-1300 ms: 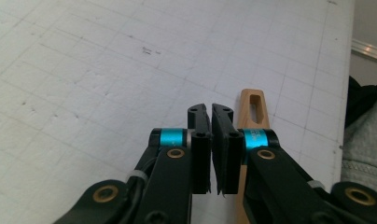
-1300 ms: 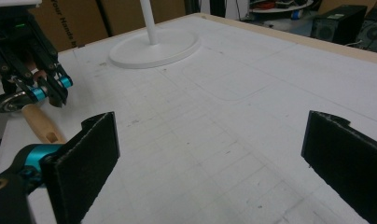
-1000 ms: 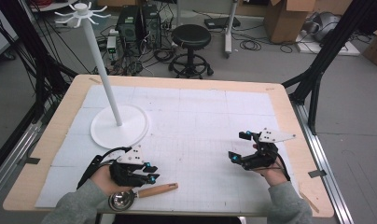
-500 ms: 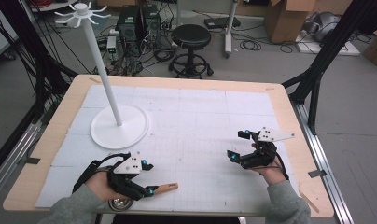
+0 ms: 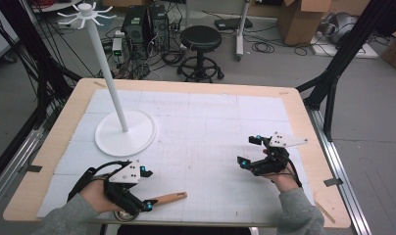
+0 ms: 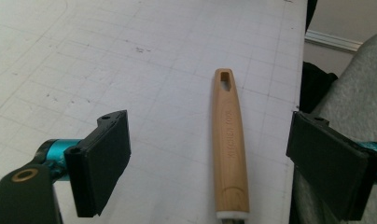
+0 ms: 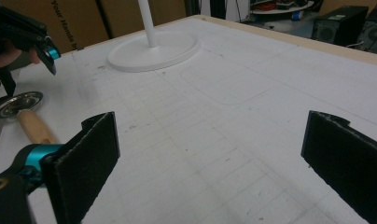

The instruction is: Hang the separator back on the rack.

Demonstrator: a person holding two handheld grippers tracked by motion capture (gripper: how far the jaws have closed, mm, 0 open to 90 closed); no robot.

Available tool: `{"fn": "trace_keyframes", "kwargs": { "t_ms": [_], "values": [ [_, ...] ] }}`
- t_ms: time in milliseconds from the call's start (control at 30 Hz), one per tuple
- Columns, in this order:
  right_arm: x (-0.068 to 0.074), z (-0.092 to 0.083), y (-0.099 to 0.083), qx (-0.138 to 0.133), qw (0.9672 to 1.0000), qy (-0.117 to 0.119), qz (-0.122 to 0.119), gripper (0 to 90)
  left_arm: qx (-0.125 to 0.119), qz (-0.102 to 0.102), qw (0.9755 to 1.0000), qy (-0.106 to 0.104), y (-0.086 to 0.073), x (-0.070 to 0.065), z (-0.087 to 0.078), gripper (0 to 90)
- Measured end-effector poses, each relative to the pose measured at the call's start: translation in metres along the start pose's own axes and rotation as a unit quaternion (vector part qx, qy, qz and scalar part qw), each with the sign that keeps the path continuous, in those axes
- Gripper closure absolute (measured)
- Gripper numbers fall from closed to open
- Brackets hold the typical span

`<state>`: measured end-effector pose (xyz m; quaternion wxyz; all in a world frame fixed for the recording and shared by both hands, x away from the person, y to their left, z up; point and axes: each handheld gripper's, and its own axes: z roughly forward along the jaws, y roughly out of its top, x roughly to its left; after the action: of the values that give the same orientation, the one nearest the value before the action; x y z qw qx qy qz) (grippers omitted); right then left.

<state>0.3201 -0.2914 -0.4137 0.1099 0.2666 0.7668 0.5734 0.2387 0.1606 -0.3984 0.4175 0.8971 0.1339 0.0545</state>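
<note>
A utensil with a wooden handle (image 5: 169, 198) and a round metal head (image 5: 122, 214) lies flat by the table's near edge. My left gripper (image 5: 146, 190) hovers over it. Its jaws have just been opening, and in the left gripper view (image 6: 210, 163) the handle (image 6: 230, 149) lies between the two pads, touching neither. My right gripper (image 5: 247, 151) rests at the right of the mat, open, nothing between its pads (image 7: 210, 158). The right gripper view also catches the utensil's head (image 7: 14, 103) and the left gripper (image 7: 35, 39) farther off.
A white stand with a tall pole (image 5: 108, 68) and hook arms at its top rises from a round base (image 5: 125, 134) at the mat's left. The white gridded mat (image 5: 210, 127) covers the wooden table. A stool and cables lie beyond the far edge.
The left gripper's jaws have spread wide over the wooden handle, and the left hand has shifted slightly toward the near edge. The utensil and the right gripper have kept their places.
</note>
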Motion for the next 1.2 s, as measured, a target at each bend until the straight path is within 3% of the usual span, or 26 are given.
{"fn": "trace_keyframes", "kwargs": {
  "t_ms": [267,400,567,800,1067,1200],
  "values": [
    [0.001,0.0,0.0,0.0,1.0,0.001,-0.002,3.4,0.038,0.001,0.9993,-0.003,-0.006,0.002,0.0,21.7],
    [0.001,-0.002,0.001,-0.003,1.0,-0.003,0.001,3.4,0.038,-0.011,0.9992,-0.004,-0.011,0.005,0.0,23.2],
    [0.002,-0.003,0.001,-0.004,1.0,-0.006,-0.001,3.4,0.058,-0.011,0.9982,-0.011,-0.013,0.006,0.003,26.5],
    [0.006,-0.007,0.002,-0.003,1.0,-0.008,-0.003,3.4,0.093,-0.008,0.9954,-0.024,-0.011,0.004,0.008,33.8],
    [0.006,-0.009,0.001,-0.001,1.0,-0.01,-0.003,3.4,0.118,0.003,0.9921,-0.041,-0.008,0.002,0.013,34.7],
    [0.007,-0.009,0.001,-0.002,1.0,-0.009,-0.001,3.4,0.133,0.001,0.9903,-0.039,-0.008,0.0,0.016,34.7]
  ]
}}
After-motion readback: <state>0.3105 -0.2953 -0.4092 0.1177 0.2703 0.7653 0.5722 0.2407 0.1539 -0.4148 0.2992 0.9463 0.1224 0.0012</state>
